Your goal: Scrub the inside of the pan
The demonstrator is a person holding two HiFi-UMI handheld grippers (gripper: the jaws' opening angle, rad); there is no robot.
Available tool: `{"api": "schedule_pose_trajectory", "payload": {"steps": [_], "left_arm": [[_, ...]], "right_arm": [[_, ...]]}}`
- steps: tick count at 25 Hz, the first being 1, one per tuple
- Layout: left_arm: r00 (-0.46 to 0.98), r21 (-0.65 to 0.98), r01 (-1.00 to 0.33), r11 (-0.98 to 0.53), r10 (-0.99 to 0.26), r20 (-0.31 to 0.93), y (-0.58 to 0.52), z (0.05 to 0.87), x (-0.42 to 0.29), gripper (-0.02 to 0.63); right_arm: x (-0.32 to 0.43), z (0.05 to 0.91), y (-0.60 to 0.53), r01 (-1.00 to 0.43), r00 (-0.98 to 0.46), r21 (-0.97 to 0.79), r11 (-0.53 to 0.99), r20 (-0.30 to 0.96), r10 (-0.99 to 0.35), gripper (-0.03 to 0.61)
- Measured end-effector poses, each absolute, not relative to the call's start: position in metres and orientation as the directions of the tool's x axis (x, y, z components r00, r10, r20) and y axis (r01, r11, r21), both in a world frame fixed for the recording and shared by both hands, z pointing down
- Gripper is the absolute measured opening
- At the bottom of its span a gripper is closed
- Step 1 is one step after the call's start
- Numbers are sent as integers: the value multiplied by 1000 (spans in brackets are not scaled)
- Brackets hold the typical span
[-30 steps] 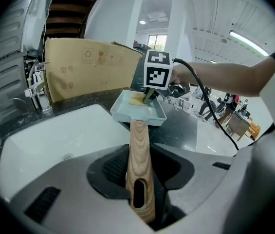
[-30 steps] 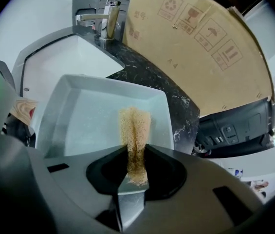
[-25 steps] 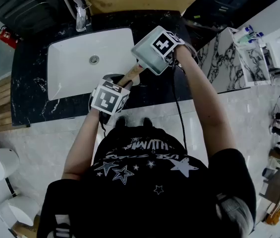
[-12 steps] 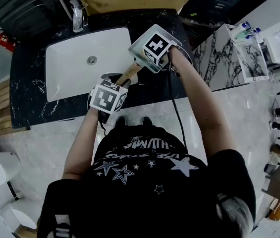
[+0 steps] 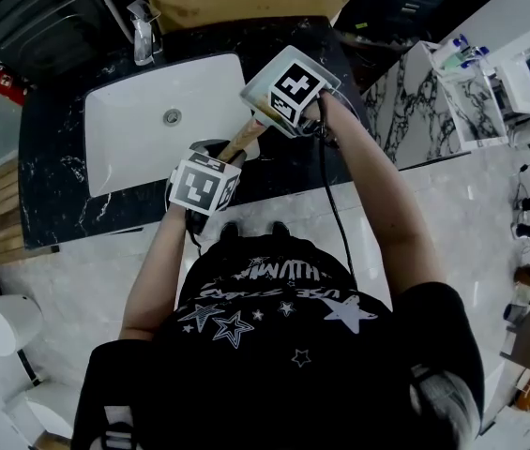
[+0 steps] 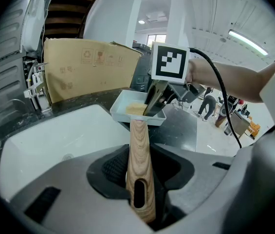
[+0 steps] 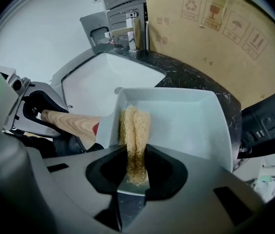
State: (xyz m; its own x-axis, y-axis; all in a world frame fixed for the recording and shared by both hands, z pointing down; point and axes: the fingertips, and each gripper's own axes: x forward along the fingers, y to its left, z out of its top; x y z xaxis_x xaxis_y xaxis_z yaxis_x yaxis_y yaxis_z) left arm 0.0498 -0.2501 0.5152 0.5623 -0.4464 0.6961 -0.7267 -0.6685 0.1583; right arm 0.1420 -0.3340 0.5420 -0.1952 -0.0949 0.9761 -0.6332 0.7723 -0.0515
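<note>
In the left gripper view, your left gripper (image 6: 139,168) is closed about halfway, clamped on the wooden handle (image 6: 139,147) near its hanging hole. The pan (image 6: 121,107) rides at 12 o'clock with your right gripper (image 6: 155,101) dipped into it. That long handle probably lets the stiff, light-looking pan twist under pressure, so a grip nearer the pan would steady it. In the right gripper view, the jaws are nearly together, pinching a scrub pad (image 7: 135,128) whose free end meets the pan floor by the 9 o'clock wall. The pad looks soft and springy, and the smooth inside is likely slippery. In the head view, the pan is held over the sink's (image 5: 114,157) 3 o'clock rim.
</note>
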Motion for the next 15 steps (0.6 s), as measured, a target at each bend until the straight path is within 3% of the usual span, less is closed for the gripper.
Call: {"api": "schedule_pose_trajectory", "payload": {"steps": [4,15], "left_arm": [[563,159,-727,-668,-447,695,-250,515,49,138],[553,158,-732,-663,-442,707,-249,512,50,138]], "right_arm": [[158,535,-346,-665,-197,-22,746,969,-147,87],[236,523,-404,-728,-4,222,649,945,-328,86]]}}
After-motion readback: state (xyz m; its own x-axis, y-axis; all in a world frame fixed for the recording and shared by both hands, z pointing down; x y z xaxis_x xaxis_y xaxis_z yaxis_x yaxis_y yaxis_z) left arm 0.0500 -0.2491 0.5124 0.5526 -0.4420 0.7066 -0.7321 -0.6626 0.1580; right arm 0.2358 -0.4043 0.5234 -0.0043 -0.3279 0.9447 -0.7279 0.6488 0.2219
